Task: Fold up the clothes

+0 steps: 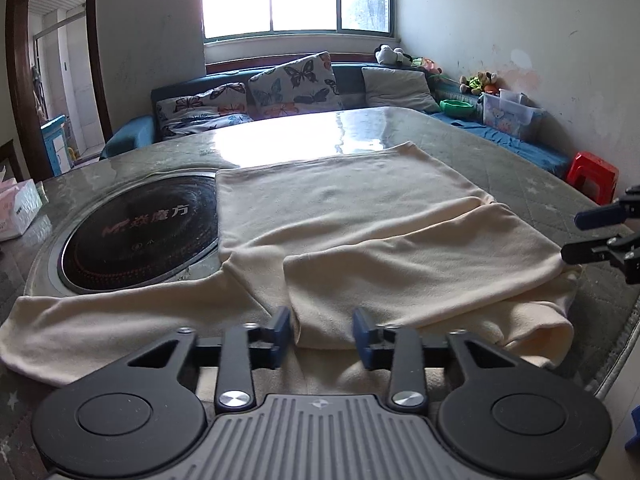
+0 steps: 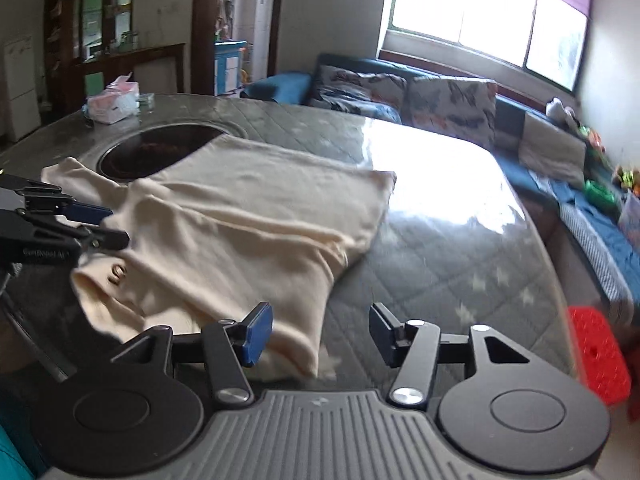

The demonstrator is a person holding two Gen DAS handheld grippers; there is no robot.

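A cream long-sleeved garment (image 1: 340, 232) lies spread on the glass-topped table, one sleeve folded across the body and the other trailing to the left. My left gripper (image 1: 322, 334) is open, its fingers on either side of the garment's near folded edge. My right gripper (image 2: 320, 338) is open over the garment's corner (image 2: 296, 344), holding nothing. The garment also shows in the right wrist view (image 2: 248, 220). The right gripper appears in the left wrist view (image 1: 572, 236) at the garment's right edge. The left gripper appears in the right wrist view (image 2: 116, 226) at the left.
A round black induction hob (image 1: 140, 232) is set into the table (image 1: 520, 184), partly under the garment. A pink tissue box (image 1: 18, 212) sits at the table's left. A blue sofa with cushions (image 1: 288, 84) stands behind, and a red stool (image 1: 592, 176) to the right.
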